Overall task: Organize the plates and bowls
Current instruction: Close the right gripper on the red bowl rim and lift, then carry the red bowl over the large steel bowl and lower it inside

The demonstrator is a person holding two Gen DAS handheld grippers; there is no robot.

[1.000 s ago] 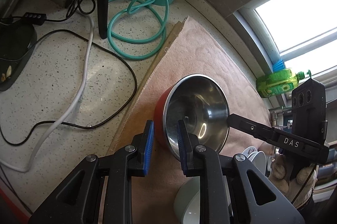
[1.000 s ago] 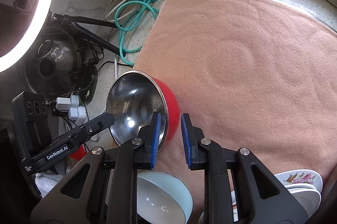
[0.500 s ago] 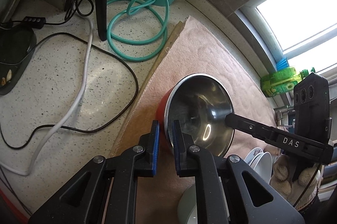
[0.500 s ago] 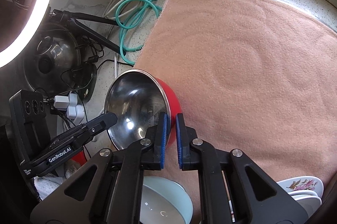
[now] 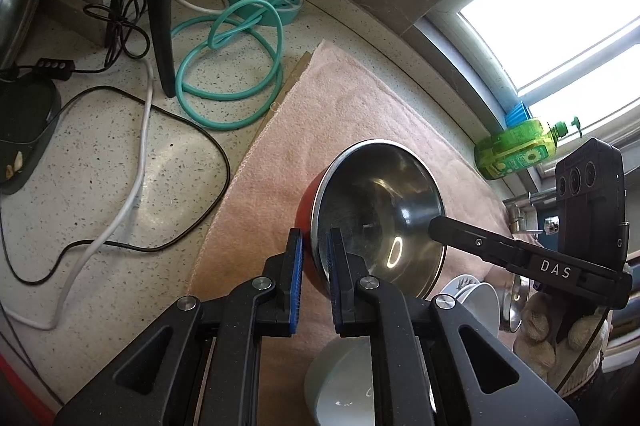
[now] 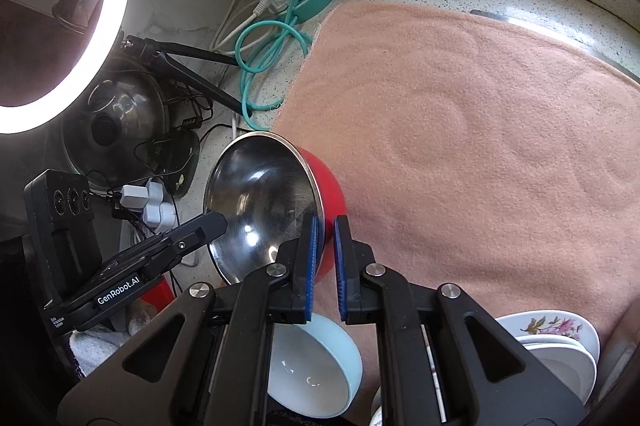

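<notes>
I have the bowl (image 5: 376,218) pinched by its rim on two sides, left gripper (image 5: 313,262) and right gripper (image 6: 325,250) both clamped on it, tilted over the towel (image 6: 480,130). Its mouth faces the cables; round, no long axis. Next I level it and carry it to the stack.

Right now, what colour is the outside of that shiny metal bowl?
Red. The bowl shows its red outer wall best in the right wrist view, beside its steel inside.

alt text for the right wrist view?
The right gripper clamps the near rim of a red bowl with a steel interior, tilted above a pink cloth. The left gripper reaches its opposite rim; a pale blue bowl sits below.
</notes>
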